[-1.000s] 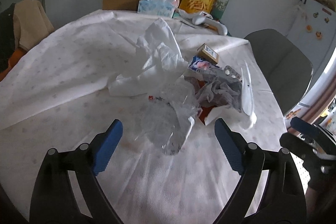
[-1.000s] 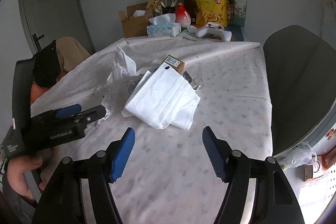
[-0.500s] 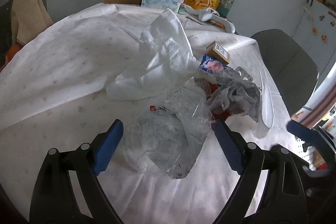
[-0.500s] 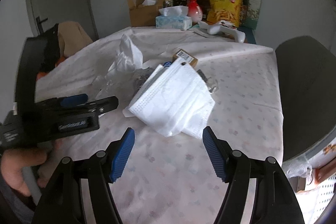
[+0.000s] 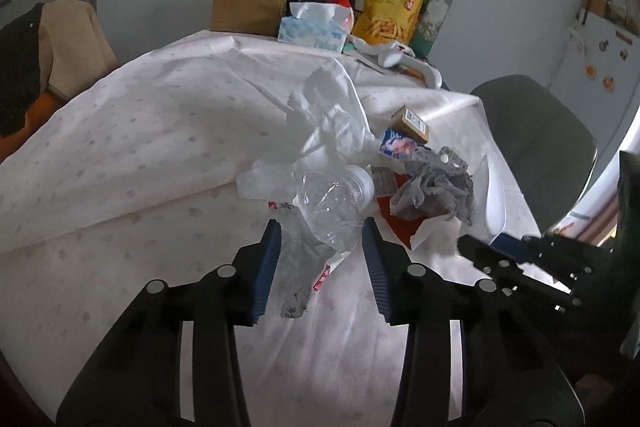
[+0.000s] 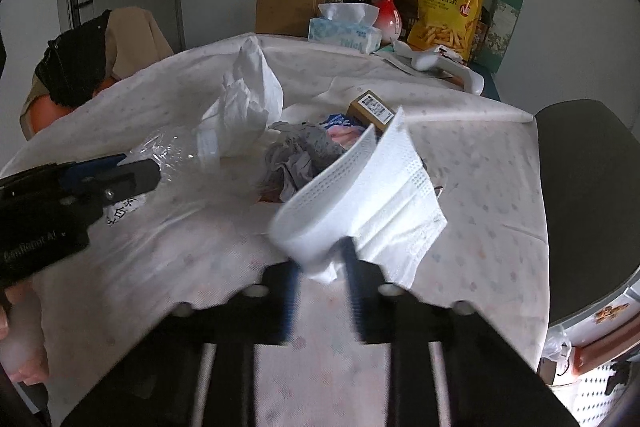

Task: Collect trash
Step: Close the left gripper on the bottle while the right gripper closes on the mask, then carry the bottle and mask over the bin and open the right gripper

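Altogether two crumpled tissues (image 5: 328, 119) (image 5: 434, 189), one face mask (image 6: 360, 203), one plastic wrapper (image 5: 324, 219).

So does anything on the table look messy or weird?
Yes. A heap of rubbish sits mid-table: a squashed clear plastic bottle, crumpled white paper, a grey rag and a used face mask. The tablecloth is rumpled too.

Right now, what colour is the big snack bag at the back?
The snack bag is yellow, clearest in the right wrist view.
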`<state>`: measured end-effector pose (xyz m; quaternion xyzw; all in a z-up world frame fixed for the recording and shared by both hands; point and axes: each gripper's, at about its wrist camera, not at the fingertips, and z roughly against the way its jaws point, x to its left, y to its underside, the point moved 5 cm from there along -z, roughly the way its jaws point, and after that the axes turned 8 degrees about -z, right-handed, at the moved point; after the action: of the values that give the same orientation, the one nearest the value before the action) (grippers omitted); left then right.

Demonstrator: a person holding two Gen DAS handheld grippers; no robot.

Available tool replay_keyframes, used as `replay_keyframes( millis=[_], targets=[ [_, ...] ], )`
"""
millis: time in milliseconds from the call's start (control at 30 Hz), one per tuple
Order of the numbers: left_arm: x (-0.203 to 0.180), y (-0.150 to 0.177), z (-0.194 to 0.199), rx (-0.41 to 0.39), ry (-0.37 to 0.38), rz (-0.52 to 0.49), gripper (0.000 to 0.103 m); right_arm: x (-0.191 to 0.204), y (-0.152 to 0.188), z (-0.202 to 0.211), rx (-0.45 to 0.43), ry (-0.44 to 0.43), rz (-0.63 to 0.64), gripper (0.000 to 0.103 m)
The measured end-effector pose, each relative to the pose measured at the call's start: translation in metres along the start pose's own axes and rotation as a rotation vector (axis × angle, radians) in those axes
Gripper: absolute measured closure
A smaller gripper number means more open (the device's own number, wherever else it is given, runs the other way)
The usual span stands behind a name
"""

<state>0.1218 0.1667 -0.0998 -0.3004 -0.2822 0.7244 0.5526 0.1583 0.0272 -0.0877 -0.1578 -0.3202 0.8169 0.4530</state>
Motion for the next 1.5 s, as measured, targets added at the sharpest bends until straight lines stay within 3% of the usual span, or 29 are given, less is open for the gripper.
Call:
replay_keyframes(
  millis=[67,100,133,400,700,1167,1500],
  targets=[
    [0.001,-0.001,0.005,-0.012,0.011,0.008,0.065,-0.002,0.001,0.008,-0.015,-0.003,-0.004,0.095],
    [0.000,-0.001,0.008,-0.020,0.009,0.005,0.073,-0.004,0.002,0.014,-0.025,-0.013,-0.014,0.096],
    [-0.002,-0.003,0.014,-0.042,-0.003,-0.006,0.074,-0.006,0.002,0.020,-0.033,-0.024,-0.027,0.096],
    [-0.014,-0.007,0.032,-0.070,0.048,0.003,0.074,-0.023,0.004,0.063,-0.095,-0.069,-0.109,0.097],
    [-0.053,-0.021,0.059,-0.120,0.107,-0.058,0.074,-0.060,0.015,0.102,-0.147,-0.081,-0.204,0.097],
    [-0.181,-0.025,0.051,-0.087,0.255,-0.247,0.074,-0.162,0.071,0.143,-0.180,0.011,-0.374,0.097],
    [-0.301,-0.004,0.028,-0.010,0.381,-0.412,0.074,-0.262,0.151,0.158,-0.148,0.145,-0.551,0.096]
  ],
)
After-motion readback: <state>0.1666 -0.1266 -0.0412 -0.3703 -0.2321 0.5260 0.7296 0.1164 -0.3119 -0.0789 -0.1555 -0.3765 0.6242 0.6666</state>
